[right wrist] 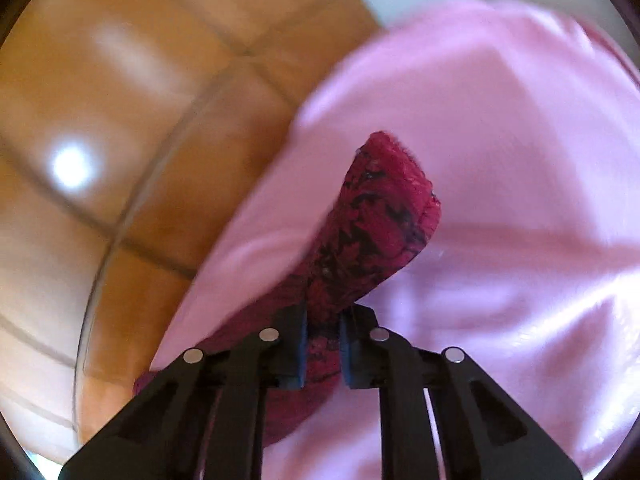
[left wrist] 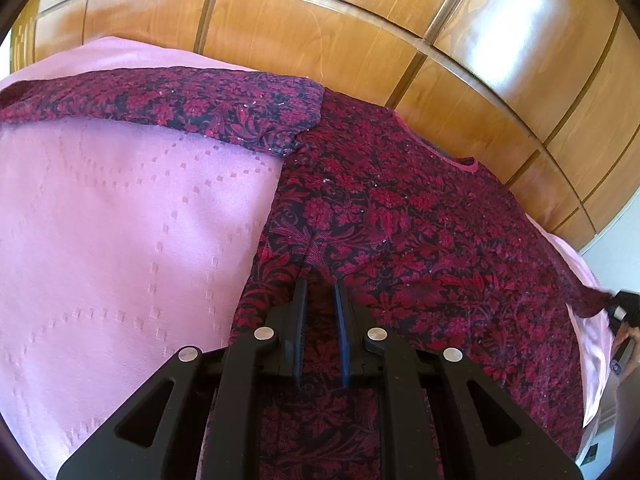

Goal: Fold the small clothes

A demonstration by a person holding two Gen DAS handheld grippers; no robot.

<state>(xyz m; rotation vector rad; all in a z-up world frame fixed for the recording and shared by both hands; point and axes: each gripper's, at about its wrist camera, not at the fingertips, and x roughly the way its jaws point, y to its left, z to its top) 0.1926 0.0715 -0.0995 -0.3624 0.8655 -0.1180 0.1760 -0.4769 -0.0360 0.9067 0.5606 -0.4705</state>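
A dark red floral long-sleeved top (left wrist: 420, 232) lies spread on a pink bedspread (left wrist: 120, 220). Its pink-trimmed neckline (left wrist: 466, 164) points toward the far side, and one sleeve (left wrist: 180, 100) stretches out to the left. My left gripper (left wrist: 321, 286) is shut on the top's fabric near its side seam. My right gripper (right wrist: 323, 310) is shut on the other sleeve's cuff end (right wrist: 380, 224) and holds it above the bedspread (right wrist: 500, 160). The right gripper also shows at the far right edge of the left wrist view (left wrist: 622, 306).
A glossy wooden wardrobe (left wrist: 360, 20) with panelled doors stands right behind the bed and fills the left of the right wrist view (right wrist: 120, 120). The bed's edge (left wrist: 592, 360) drops off at the right. The right wrist view is motion-blurred.
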